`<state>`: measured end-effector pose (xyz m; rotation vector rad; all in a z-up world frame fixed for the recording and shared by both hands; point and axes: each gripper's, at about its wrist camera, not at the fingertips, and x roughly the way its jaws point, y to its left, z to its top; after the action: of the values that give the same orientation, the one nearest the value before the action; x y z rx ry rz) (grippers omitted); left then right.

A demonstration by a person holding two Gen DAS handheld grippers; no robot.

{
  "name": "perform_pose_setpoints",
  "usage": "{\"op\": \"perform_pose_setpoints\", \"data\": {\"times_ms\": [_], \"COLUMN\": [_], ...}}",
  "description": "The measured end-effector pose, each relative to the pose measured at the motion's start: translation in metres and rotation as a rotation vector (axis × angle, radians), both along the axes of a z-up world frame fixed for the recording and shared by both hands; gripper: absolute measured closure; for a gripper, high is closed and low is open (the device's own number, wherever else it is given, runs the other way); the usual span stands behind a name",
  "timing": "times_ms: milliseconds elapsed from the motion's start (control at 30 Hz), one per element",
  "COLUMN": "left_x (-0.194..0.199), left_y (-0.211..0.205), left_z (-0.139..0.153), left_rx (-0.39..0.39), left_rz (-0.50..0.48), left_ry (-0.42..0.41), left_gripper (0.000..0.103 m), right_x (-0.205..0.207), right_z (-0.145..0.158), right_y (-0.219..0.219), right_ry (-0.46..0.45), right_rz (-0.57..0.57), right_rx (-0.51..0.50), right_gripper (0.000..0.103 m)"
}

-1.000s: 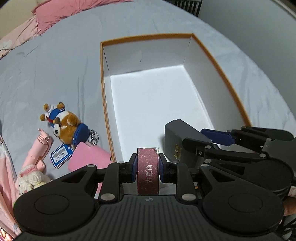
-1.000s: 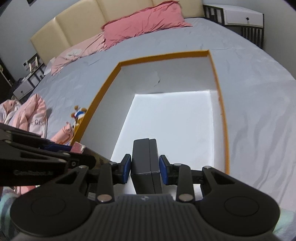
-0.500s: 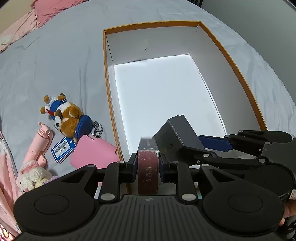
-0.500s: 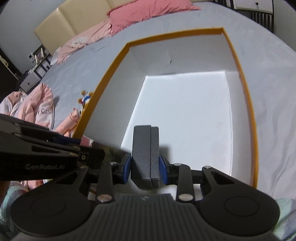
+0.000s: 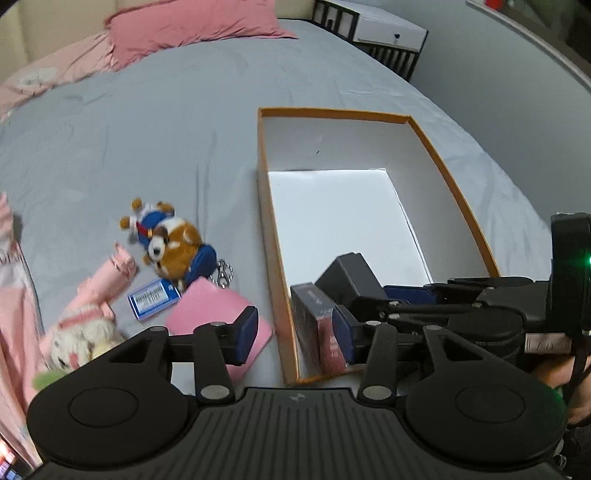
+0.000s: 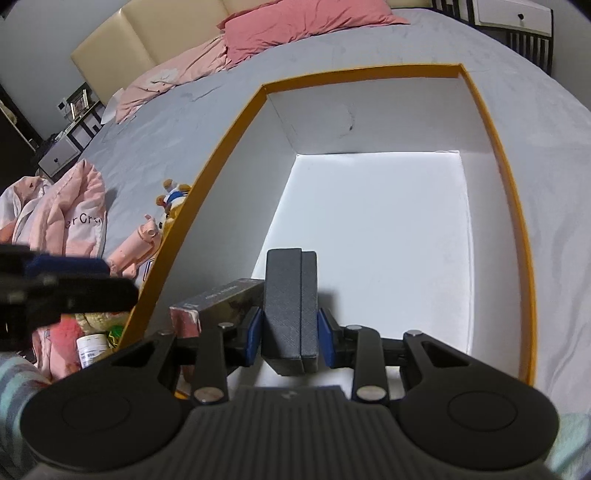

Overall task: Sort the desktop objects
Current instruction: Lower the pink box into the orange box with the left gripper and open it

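Note:
An orange-rimmed white box (image 5: 454, 192) lies open on the grey bed; it also shows in the right wrist view (image 6: 513, 206). A dark maroon box (image 5: 317, 325) rests inside its near left corner, also seen in the right wrist view (image 6: 218, 299). My left gripper (image 5: 295, 332) is open above that corner, holding nothing. My right gripper (image 6: 290, 336) is shut on a black textured case (image 6: 291, 302), held inside the box beside the maroon box; the case also shows in the left wrist view (image 5: 349, 277).
Left of the box lie a plush dog (image 5: 170, 240), a blue tag (image 5: 155, 299), a pink notebook (image 5: 218, 314), a pink bottle (image 5: 107, 280) and a white plush (image 5: 81, 339). A pink garment (image 6: 62, 218) and a small white jar (image 6: 92, 349) lie nearby. Pillows (image 5: 192, 26) lie at the bed's head.
My left gripper has opened and let go of the maroon box, which now rests in the box's near left corner. The left gripper has drawn back and left. The right gripper still holds the black case.

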<state>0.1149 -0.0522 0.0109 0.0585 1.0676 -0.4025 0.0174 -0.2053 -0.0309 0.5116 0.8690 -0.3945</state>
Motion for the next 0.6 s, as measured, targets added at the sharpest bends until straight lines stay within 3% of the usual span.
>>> {"op": "perform_pose_setpoints", "data": {"times_ms": [100, 600], "left_x": [-0.003, 0.013], "left_y": [0.006, -0.008], "left_z": [-0.005, -0.037], "left_rx": [-0.032, 0.027], "left_rz": [0.011, -0.028], "left_ry": [0.009, 0.039], "left_gripper": [0.052, 0.062], "right_x": [0.004, 0.011], "right_z": [0.0, 0.0], "right_y": [0.003, 0.003], "right_ry": [0.005, 0.016], "right_rz": [0.007, -0.013], "right_rx": [0.011, 0.065], "right_gripper": [0.068, 0.069]}}
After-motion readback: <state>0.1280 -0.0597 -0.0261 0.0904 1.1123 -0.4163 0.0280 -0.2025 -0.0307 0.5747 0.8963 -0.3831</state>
